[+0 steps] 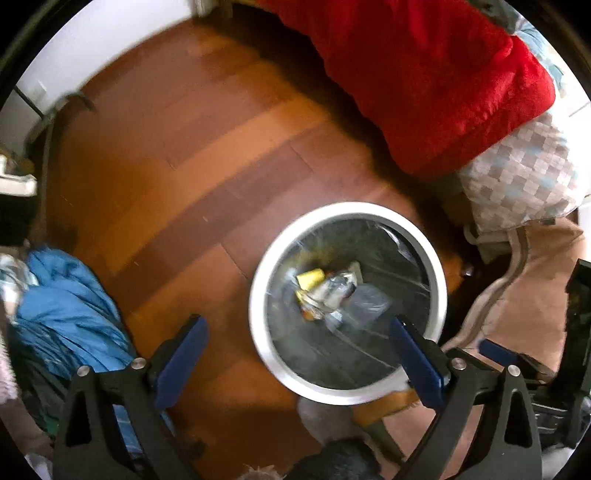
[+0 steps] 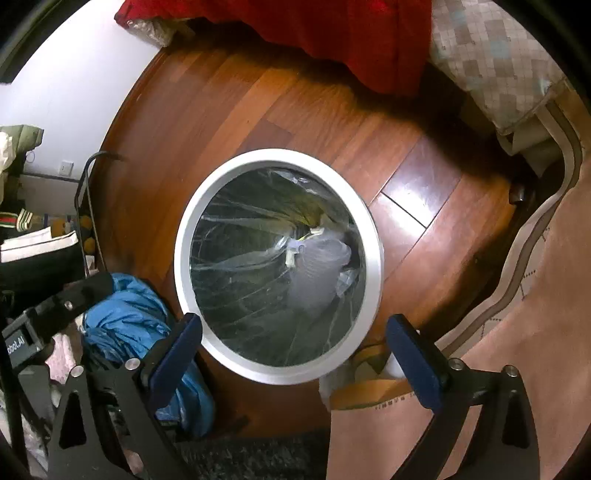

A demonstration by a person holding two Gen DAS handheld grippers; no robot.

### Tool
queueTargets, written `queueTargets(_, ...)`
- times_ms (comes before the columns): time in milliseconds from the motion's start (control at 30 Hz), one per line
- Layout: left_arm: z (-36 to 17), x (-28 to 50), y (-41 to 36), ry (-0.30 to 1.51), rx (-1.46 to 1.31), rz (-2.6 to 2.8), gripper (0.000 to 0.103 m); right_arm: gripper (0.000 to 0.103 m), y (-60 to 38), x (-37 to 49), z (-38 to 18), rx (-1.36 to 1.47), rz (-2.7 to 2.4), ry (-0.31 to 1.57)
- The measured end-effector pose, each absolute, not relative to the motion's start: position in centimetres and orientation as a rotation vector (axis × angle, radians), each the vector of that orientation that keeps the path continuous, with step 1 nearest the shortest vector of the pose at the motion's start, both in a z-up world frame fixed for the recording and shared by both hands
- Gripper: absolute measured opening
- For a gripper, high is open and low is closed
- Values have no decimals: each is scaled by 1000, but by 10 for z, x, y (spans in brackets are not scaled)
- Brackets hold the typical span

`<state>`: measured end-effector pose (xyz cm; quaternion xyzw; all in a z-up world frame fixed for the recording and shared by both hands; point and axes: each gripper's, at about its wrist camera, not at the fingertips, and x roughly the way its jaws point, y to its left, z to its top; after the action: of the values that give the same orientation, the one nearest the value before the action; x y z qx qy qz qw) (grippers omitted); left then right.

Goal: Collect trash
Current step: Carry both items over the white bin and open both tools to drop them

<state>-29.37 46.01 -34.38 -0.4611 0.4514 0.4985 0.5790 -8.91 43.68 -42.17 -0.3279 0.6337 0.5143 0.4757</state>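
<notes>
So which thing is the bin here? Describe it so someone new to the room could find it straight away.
Start from the wooden floor in front of the bed with the red blanket. The trash bin stands there, between a blue cloth heap and a pinkish rug. It is the only round thing there: white rim, clear liner, wrappers at the bottom.

Both wrist views look steeply down from above the white-rimmed bin, the right one nearer and more centred over it, sharing the wooden floor and red blanket beyond the bin.
</notes>
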Motion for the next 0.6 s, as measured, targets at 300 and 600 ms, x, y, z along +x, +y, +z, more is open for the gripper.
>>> queueTargets(300,-314,-287,429,1063,-932,1210,100,103,402,-91,-397,-934,1231,1405)
queueTargets(600,-299,-278,407,1069,-878,1200,100,103,376,-89,-370,-971,1192,1296)
